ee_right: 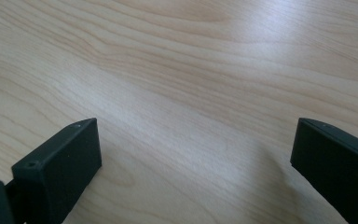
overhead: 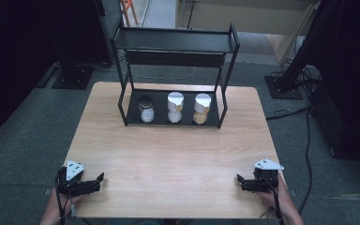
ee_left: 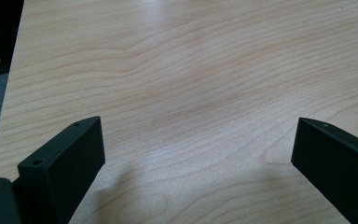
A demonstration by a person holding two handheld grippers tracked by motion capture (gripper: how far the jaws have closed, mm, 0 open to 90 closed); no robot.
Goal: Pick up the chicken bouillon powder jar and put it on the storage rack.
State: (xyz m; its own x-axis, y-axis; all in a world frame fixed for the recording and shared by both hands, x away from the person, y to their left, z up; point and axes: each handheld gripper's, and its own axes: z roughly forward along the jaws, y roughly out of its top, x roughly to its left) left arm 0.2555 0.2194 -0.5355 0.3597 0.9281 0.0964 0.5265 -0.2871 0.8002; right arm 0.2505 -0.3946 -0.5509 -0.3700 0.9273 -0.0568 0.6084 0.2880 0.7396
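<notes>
We are at the start: our left gripper (overhead: 95, 180) and right gripper (overhead: 242, 180) rest at the near edge of the pale wooden table (overhead: 168, 150), jaws spread wide, holding nothing. Three small glass jars (overhead: 174, 108) stand well apart from us on the black metal rack's (overhead: 176, 47) lower shelf. Next comes a forward reach. Their contents are hard to tell, perhaps spices.

Your three jars stand upright in a row on the rack's (overhead: 133, 112) bottom shelf, far across the table: left jar (overhead: 146, 109) dark-lidded, middle jar (overhead: 175, 107) and right jar (overhead: 202, 108) white-lidded.
</notes>
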